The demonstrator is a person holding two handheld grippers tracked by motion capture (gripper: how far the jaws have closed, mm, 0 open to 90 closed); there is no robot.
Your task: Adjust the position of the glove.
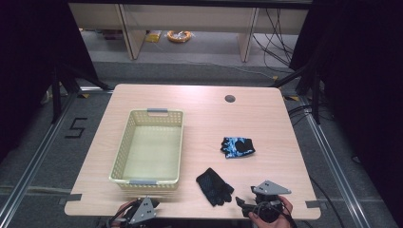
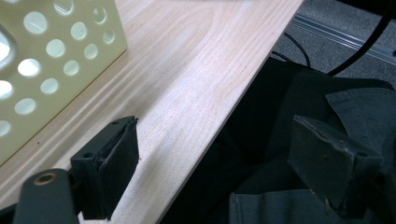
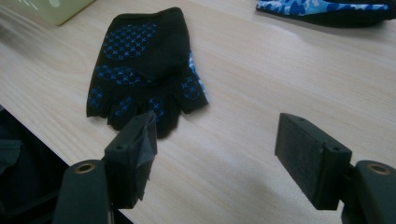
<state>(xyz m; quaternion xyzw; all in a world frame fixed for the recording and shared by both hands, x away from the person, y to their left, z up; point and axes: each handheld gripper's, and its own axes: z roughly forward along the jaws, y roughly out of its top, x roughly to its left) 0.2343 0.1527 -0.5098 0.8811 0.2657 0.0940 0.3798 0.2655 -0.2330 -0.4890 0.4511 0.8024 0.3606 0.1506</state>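
1. Left gripper [image 1: 141, 210] sits at the table's near edge, about 7 o'clock from table centre. Jaws apart, nothing between them; in the left gripper view they straddle the table edge [image 2: 243, 100], one over the wood, one over dark cloth below.
2. Basket [image 1: 122, 156], cream, perforated, grey handles, stands at 9 o'clock from table centre, just beyond the left gripper. Its holed wall [image 2: 51, 60] shows in the left gripper view.
3. Black glove [image 1: 215, 186] lies flat at 6 o'clock from table centre, palm side up with blue grip dots, fingers toward the near edge. In the right gripper view it [image 3: 144, 65] lies just ahead of one jaw, untouched.
4. Blue-patterned glove [image 1: 237, 147] lies at 1 o'clock from the black glove, apart from it, near table centre.
5. Right gripper [image 1: 254, 205] sits at the near edge, 4 o'clock from the black glove, close beside it. Jaws apart, holding nothing, bare table [image 3: 243, 93] between them.
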